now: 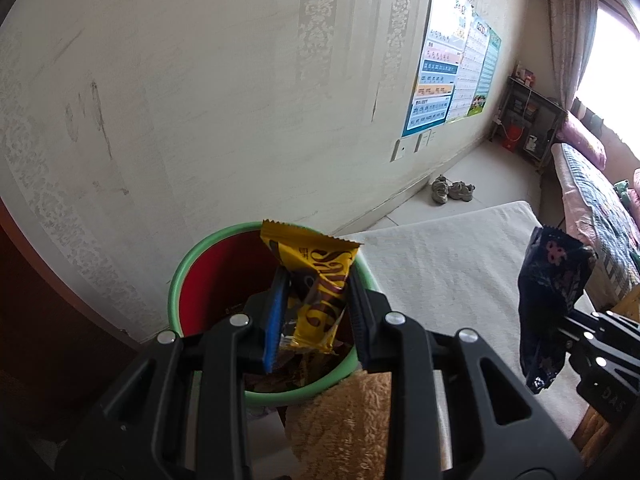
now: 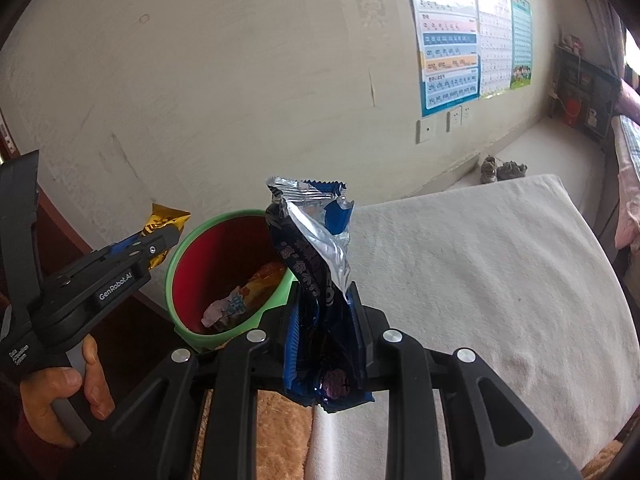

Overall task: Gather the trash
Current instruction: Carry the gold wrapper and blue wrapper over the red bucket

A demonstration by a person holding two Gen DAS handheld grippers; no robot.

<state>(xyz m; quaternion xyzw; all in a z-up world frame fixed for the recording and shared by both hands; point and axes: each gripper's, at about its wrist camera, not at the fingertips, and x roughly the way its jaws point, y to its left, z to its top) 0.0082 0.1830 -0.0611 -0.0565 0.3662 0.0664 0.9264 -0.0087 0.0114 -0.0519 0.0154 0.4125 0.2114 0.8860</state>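
Presently, in the left wrist view, the left gripper (image 1: 316,304) is clamped on a yellow wrapper (image 1: 316,284) directly over the red bin (image 1: 208,280), which already holds trash. Advice: part the fingers only while centred inside the green rim.

Right wrist view: the right gripper (image 2: 326,332) is closed on a dark blue wrapper (image 2: 316,272), just beside the bin (image 2: 224,256), above the white mat (image 2: 480,280). It should shift left over the opening before release.

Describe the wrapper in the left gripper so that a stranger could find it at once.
Find the green-rimmed red bin beside the white mattress. Above its opening the left gripper pinches a yellow snack wrapper with dark brown lettering. The right gripper's dark blue wrapper has a silver lining instead.
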